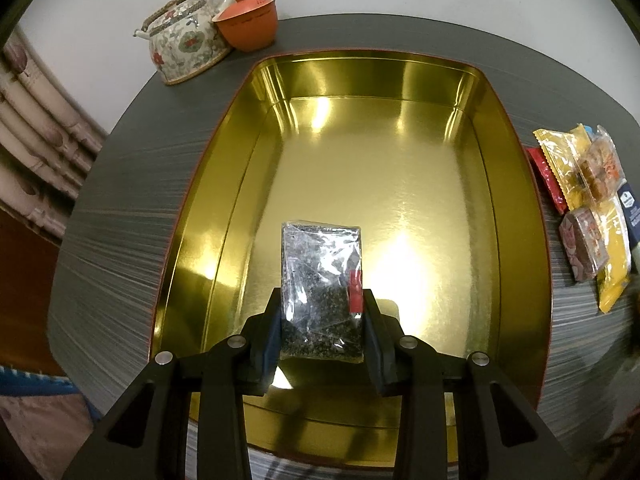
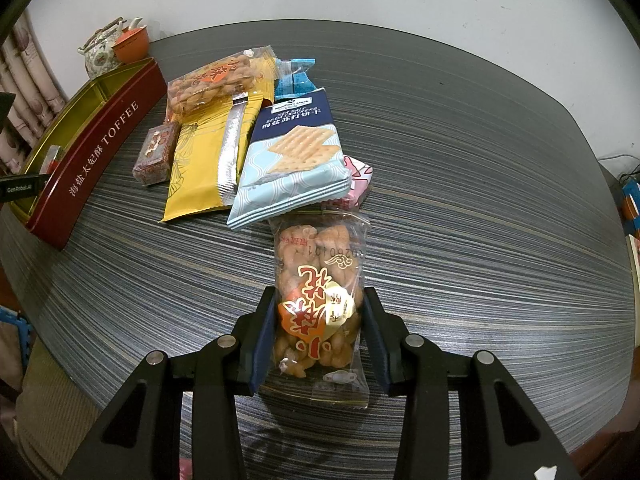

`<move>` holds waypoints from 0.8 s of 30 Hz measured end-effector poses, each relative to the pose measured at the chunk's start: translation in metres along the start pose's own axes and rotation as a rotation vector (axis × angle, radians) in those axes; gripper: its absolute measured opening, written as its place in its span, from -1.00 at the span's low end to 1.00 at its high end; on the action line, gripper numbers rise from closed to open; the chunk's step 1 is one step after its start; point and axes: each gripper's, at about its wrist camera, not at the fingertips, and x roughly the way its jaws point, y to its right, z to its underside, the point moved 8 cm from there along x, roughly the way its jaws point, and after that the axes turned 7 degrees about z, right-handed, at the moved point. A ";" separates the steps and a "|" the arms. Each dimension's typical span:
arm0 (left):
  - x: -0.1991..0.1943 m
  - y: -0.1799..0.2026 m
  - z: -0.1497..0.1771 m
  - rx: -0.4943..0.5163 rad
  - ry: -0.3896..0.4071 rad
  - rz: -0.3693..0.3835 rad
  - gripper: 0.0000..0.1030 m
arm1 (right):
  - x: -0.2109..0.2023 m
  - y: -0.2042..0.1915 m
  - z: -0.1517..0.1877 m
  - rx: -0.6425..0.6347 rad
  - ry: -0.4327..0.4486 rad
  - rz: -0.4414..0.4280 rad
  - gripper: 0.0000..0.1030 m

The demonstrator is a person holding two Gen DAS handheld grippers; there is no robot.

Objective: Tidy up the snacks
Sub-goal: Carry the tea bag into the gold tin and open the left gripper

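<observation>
A clear packet of dark sesame bar (image 1: 320, 288) with a red label is held between the pads of my left gripper (image 1: 322, 308), which is shut on it just above the gold floor of the open tin (image 1: 400, 168). In the right wrist view my right gripper (image 2: 320, 312) is shut on a clear packet of fried dough twists (image 2: 320, 300) over the striped table (image 2: 480, 200). Beyond it lies the snack pile: a blue cracker pack (image 2: 292, 164), a yellow packet (image 2: 208, 160), another dough twist packet (image 2: 216, 80), a small brown bar (image 2: 156, 152) and a pink packet (image 2: 358, 180).
The tin's red side reads TOFFEE (image 2: 100, 152) and stands left of the pile. A floral teapot (image 1: 184, 44) and an orange cup (image 1: 248, 20) sit at the table's far left corner. The snack pile (image 1: 588, 208) lies right of the tin.
</observation>
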 end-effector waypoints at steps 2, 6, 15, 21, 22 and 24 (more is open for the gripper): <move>0.000 0.000 0.000 0.004 0.002 -0.007 -0.29 | 0.000 0.000 0.000 0.000 0.000 0.000 -0.25; -0.002 0.001 0.000 0.015 0.005 -0.018 -0.28 | 0.000 0.000 0.000 0.001 0.000 0.000 -0.25; -0.010 0.002 -0.001 0.039 0.025 -0.048 -0.24 | 0.000 -0.001 0.000 0.001 0.001 0.000 -0.24; -0.029 0.009 -0.004 0.081 0.077 -0.077 -0.09 | 0.000 0.000 0.000 -0.001 0.002 0.001 -0.24; -0.033 0.010 -0.005 0.092 0.090 -0.082 -0.04 | 0.000 0.000 0.000 0.000 0.002 0.001 -0.24; -0.042 0.014 -0.006 0.109 0.114 -0.092 0.00 | 0.000 0.000 0.000 -0.002 0.004 0.002 -0.25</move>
